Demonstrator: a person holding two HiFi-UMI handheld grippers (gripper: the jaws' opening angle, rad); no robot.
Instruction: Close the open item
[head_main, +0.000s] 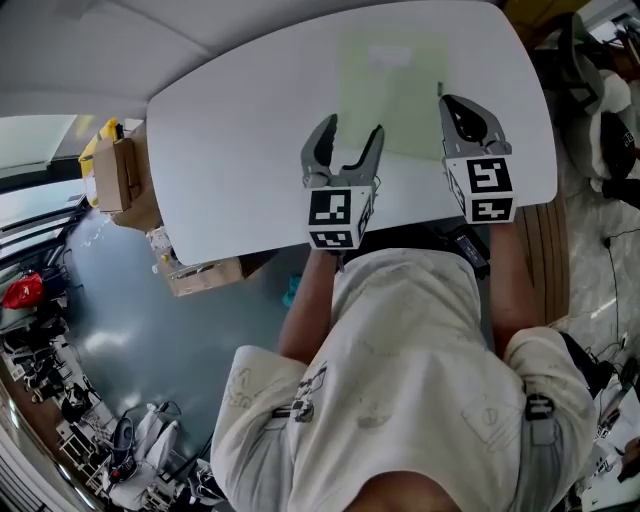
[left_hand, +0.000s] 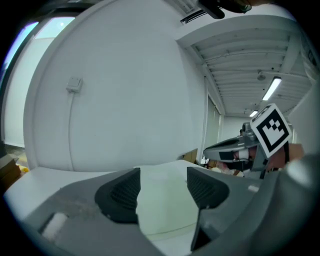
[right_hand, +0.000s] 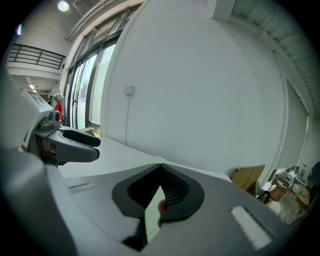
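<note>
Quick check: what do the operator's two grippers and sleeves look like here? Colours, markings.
The left gripper and right gripper match. Both have grey moulded bodies with curved tips, lined inside with black ribbed pads. Each carries a white cube printed with black square markers. The person wears a pale short-sleeved T-shirt with faint line drawings.

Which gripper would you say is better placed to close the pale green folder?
Probably the right gripper: its fingers are shut on a thin edge of the pale green folder, so it could fold that over. The left gripper is open and empty, above the folder's near edge.
</note>
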